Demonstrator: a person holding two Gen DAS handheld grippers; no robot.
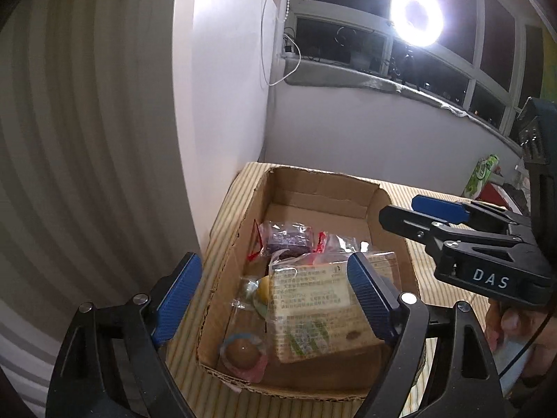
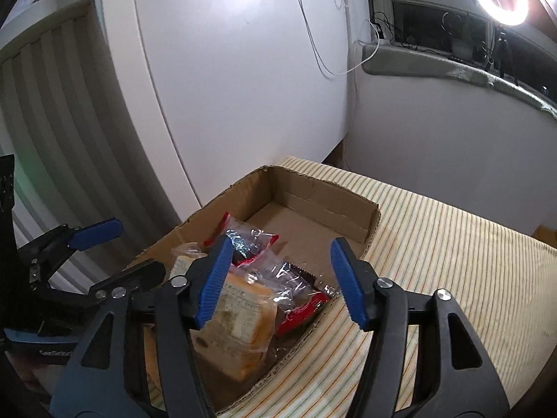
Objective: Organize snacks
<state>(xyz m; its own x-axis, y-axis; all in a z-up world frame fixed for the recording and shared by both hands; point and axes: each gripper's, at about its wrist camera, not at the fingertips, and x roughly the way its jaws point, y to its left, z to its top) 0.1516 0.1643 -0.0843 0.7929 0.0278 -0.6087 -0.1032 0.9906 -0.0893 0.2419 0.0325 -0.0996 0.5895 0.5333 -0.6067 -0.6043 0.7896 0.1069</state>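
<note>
An open cardboard box (image 1: 320,181) (image 2: 313,181) sits on a striped cloth. Inside lie a large labelled bread packet (image 1: 313,299) (image 2: 240,313), a purple snack in clear wrap (image 1: 289,240), red-edged packets (image 2: 299,299) and a round brown snack (image 1: 242,350) in clear wrap. My left gripper (image 1: 275,271) (image 2: 139,249) hovers open over the near end of the box, above the bread packet, with nothing pressed between its pads. My right gripper (image 2: 282,254) (image 1: 414,214) is open too, above the box's right side and holding nothing.
The striped cloth (image 2: 435,244) stretches to the right of the box. A white panel (image 2: 226,87) rises just behind and left of it. A ring light (image 1: 416,17) glares from the window sill. A green packet (image 1: 484,174) lies at the far right.
</note>
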